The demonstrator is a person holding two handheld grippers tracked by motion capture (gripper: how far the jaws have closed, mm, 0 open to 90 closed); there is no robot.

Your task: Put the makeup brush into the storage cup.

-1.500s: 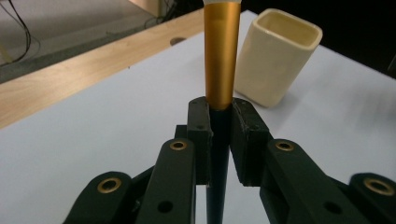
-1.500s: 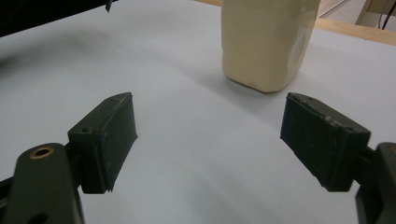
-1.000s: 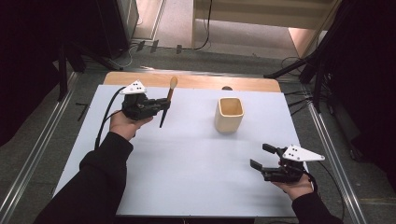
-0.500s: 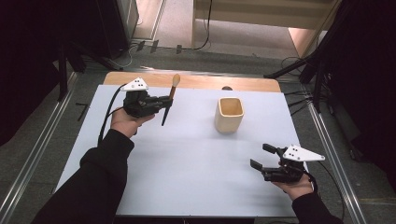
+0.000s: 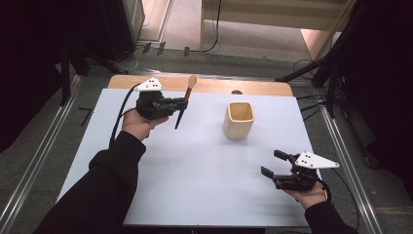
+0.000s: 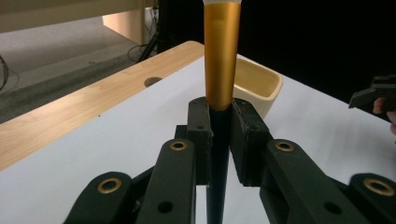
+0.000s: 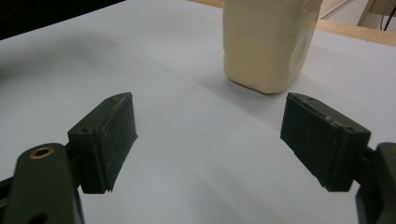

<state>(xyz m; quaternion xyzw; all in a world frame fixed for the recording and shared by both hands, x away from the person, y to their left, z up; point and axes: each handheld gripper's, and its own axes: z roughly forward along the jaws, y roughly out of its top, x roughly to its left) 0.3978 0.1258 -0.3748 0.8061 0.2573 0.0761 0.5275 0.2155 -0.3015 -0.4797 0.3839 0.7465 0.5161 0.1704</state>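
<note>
While the left gripper (image 5: 171, 106) has its jaws closed tight on the brush (image 5: 183, 101), gripping the dark handle just below the gold ferrule, the sensible way to do this step, as I judge it, is to carry the brush toward three o'clock across the white table (image 5: 195, 161) until it stands over the cream cup (image 5: 239, 119). The brush tilts, bristle end up toward twelve o'clock, so the handle tip at six o'clock should enter first; levelling the wrist to bring it nearer upright would help it clear the rim. Opening should wait until the tip sits well inside, since the cup looks light enough to tip.

The cup stands alone at about two o'clock from the table's middle, well apart from the brush. At five o'clock the right gripper (image 5: 278, 165) rests low over the table, jaws spread wide and holding nothing, pointed at the cup; it could steady the cup's wall if needed.

In the left gripper view the bristles are cut off at the top edge, and the handle's lower end drops out of frame. The cup's inside cannot be fully made out.
</note>
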